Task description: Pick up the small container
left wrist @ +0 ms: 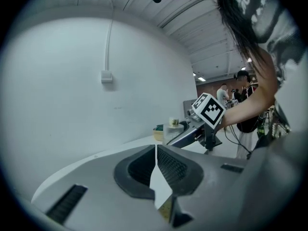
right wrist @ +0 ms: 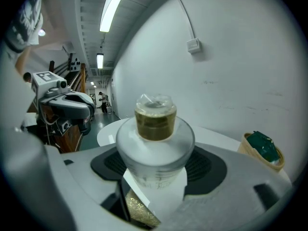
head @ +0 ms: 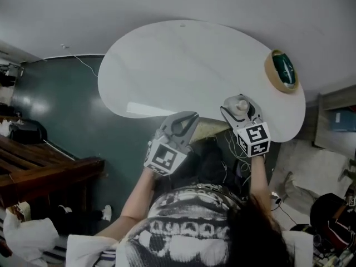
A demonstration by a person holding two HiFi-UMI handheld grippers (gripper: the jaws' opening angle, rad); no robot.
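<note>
— Where are we carrying the small container (right wrist: 155,146)?

— We are pinching it upright between the fingers (right wrist: 211,165) of the right gripper (head: 239,109), right of centre in the head view, over the lower edge of the white table (head: 178,65).

— And what are we doing with the left gripper (left wrist: 156,148)?

— We are holding it just left of the right one, its fingers pressing together at the tips on nothing. A tan ring (head: 271,68) with something green inside is lying at the table's upper right, well apart.
</note>
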